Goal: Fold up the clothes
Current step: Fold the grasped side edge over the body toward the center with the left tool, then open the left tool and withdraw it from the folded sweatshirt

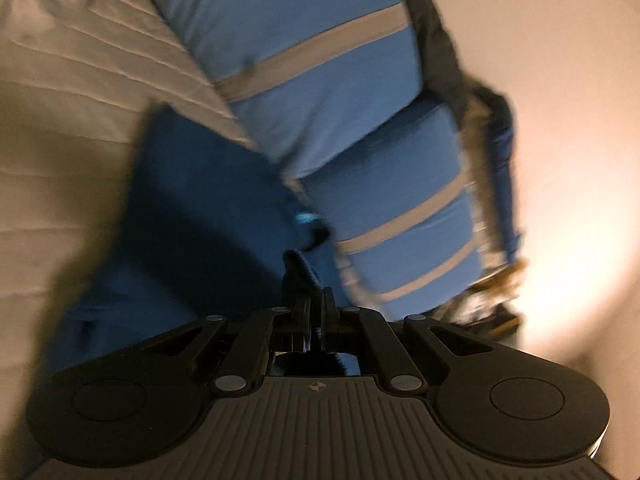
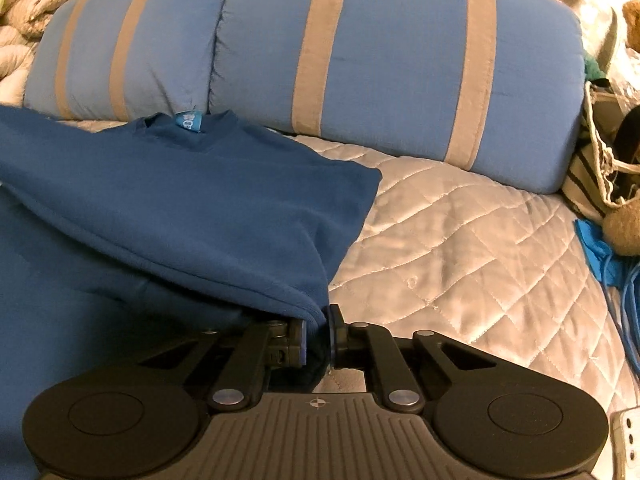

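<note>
A dark blue sweater (image 2: 168,200) lies on a quilted beige bedspread (image 2: 460,248), its neck label (image 2: 188,121) toward the pillows. My right gripper (image 2: 318,328) is shut on a folded edge of the sweater, lifting it so the cloth drapes leftward over the rest. In the blurred, tilted left wrist view the same sweater (image 1: 180,220) hangs dark below the pillows, and my left gripper (image 1: 317,304) is shut on a bunched bit of its fabric.
Two blue pillows with tan stripes (image 2: 380,64) lie along the head of the bed. A striped tote bag (image 2: 600,160), blue cloth and a blue cable (image 2: 628,320) crowd the right side. A rumpled beige quilt (image 2: 24,16) sits far left.
</note>
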A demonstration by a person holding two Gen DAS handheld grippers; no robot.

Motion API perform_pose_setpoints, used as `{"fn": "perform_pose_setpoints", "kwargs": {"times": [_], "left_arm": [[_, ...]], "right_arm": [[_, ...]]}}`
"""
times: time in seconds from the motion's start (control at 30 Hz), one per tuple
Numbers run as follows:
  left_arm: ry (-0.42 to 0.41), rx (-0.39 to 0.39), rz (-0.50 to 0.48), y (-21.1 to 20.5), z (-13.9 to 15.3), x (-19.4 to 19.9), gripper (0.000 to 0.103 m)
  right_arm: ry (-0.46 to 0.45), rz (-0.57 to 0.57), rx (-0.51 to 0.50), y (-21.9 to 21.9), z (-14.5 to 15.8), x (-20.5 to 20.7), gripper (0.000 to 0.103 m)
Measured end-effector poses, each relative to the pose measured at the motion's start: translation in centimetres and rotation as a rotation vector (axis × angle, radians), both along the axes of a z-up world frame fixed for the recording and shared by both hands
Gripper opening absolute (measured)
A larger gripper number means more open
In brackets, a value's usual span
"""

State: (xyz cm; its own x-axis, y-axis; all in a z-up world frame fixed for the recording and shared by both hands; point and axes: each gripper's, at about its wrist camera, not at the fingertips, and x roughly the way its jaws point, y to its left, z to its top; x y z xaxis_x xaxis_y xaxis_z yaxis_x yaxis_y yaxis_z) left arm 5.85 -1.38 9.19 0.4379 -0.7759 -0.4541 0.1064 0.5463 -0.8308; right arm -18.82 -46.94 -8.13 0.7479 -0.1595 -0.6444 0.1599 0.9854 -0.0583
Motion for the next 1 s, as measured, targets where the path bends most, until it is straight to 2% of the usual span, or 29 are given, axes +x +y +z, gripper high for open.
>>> {"fn": "perform_pose_setpoints", "kwargs": {"times": [0.17, 0.33, 0.4, 0.5, 0.53, 0.63, 0.7, 0.73, 0.87, 1.0], "left_arm": [[0.010, 0.114, -0.007, 0.4, -2.6, 0.5, 0.004], [-0.031, 0.251, -0.008, -0.4, -4.2, 0.9, 0.004], [-0.042, 0.318, -0.007, -0.8, -4.8, 0.8, 0.005], [-0.072, 0.393, -0.008, -1.2, -5.3, 0.5, 0.008], [-0.089, 0.421, -0.007, -1.4, -5.3, 0.3, 0.009], [-0.128, 0.498, 0.000, -1.6, -5.2, -0.4, 0.020], [-0.156, 0.533, 0.020, -1.5, -4.8, -1.1, 0.024], [-0.172, 0.547, 0.028, -1.5, -4.5, -1.5, 0.028], [-0.253, 0.620, 0.064, -1.1, -2.9, -3.6, 0.053], [-0.339, 0.668, 0.090, -0.1, -1.1, -6.2, 0.065]], "right_arm": [[0.029, 0.012, -0.014, 0.5, -0.1, 0.5, 0.012], [0.064, 0.021, -0.046, 1.0, -0.1, 0.1, 0.017], [0.078, 0.025, -0.060, 1.2, -0.2, -0.1, 0.026], [0.085, 0.023, -0.088, 1.3, 0.0, -0.9, 0.054], [0.076, 0.026, -0.078, 1.2, 0.3, -1.3, 0.059], [0.046, 0.037, -0.040, 0.9, 1.4, -2.5, 0.073], [0.015, 0.054, 0.009, 0.8, 2.4, -2.7, 0.093], [0.001, 0.059, 0.028, 0.7, 2.8, -2.6, 0.096], [-0.046, 0.018, 0.127, -0.2, 3.6, -1.2, 0.097], [0.014, -0.059, 0.162, -0.9, 1.4, 1.2, 0.096]]}}
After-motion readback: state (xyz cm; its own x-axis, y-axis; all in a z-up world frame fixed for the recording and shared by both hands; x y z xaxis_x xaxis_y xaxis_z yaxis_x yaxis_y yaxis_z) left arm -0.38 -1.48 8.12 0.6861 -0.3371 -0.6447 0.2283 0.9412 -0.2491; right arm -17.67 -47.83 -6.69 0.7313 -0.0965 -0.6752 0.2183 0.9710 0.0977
